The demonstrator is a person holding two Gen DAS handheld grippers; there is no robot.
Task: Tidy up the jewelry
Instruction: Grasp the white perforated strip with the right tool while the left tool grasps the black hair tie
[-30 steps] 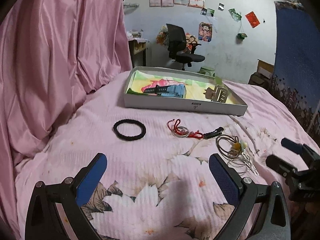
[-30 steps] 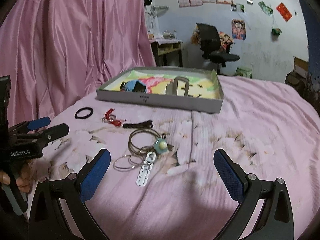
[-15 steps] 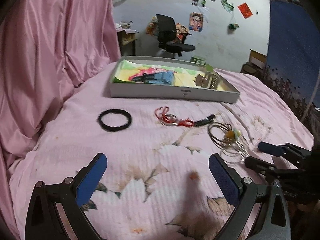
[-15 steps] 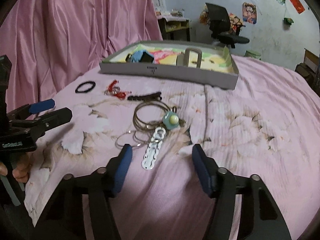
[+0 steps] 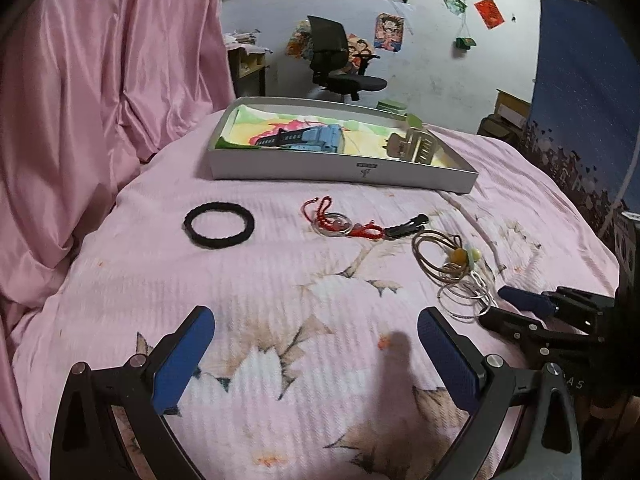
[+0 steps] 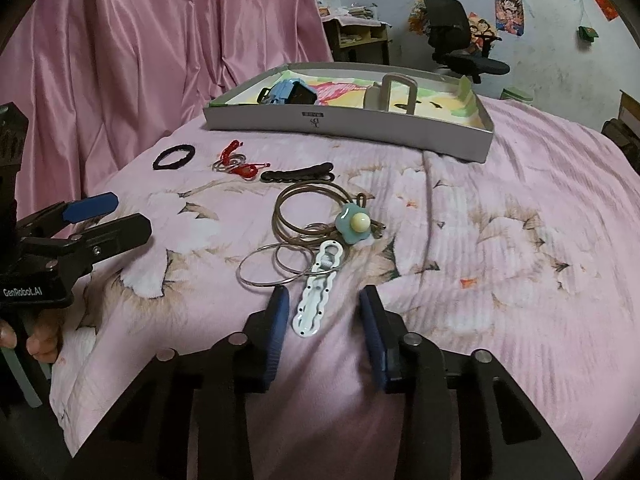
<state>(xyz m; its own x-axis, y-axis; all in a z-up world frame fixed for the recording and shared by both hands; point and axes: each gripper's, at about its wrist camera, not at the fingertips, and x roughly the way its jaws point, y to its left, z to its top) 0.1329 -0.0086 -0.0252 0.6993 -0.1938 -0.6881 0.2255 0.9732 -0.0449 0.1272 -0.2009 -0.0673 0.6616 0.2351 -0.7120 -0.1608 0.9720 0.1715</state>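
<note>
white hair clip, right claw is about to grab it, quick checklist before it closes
1. White hair clip between the right claw pads: ok, its near end lies in the gap.
2. Right claw open: ok, neither pad touches the clip.
3. Silver rings out of the bite: not ok, they overlap the clip's far end.
4. Left claw out of the way: ok, open, off to the side.
5. Tray has room: ok.

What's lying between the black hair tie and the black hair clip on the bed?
Only the red cord bracelet with its clear ring lies between the black hair tie and the black hair clip. The left wrist view shows it clearest; the right wrist view agrees.
</note>
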